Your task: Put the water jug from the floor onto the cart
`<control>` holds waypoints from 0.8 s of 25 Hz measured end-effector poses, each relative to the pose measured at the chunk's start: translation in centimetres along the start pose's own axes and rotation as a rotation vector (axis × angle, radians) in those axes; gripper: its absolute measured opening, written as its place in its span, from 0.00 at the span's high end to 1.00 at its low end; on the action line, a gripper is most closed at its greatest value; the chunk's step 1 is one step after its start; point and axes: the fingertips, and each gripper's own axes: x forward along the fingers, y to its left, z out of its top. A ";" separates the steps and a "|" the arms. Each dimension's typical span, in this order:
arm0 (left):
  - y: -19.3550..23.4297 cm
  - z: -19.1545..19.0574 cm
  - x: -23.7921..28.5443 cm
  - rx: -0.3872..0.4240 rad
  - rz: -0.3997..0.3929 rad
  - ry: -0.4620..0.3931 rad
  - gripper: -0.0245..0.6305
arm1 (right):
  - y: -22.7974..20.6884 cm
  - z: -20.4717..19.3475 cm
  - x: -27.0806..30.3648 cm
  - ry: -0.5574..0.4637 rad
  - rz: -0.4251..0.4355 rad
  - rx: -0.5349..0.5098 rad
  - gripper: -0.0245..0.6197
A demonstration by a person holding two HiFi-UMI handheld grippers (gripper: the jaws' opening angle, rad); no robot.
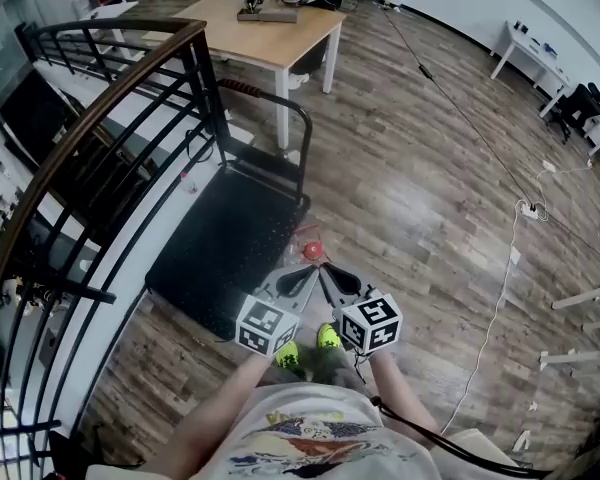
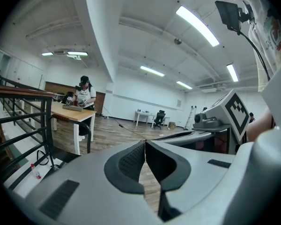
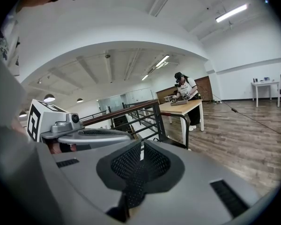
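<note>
Left claw (image 2: 145, 145) and right claw (image 3: 141, 150), both closed on nothing, side by side. Just beyond them is the red-capped water jug (image 1: 309, 251), its body hard to make out. It stands on the wooden floor (image 1: 430, 218) at the near corner of the black flat cart (image 1: 220, 248).

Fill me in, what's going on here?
A person holds the left gripper and right gripper side by side, both shut on nothing, over the wooden floor beside the black flat platform cart. A small red-topped thing lies by the cart's corner; whether it is the jug is unclear. Nothing is on the cart.
</note>
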 end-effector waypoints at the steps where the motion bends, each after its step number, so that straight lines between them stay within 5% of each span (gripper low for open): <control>1: 0.2 0.0 0.4 -0.001 0.003 0.003 0.94 | -0.4 0.2 0.2 -0.001 0.001 0.001 0.92; 20: 5.2 3.9 13.3 -0.036 0.171 -0.015 0.94 | -12.6 5.6 5.4 0.020 0.206 -0.058 0.92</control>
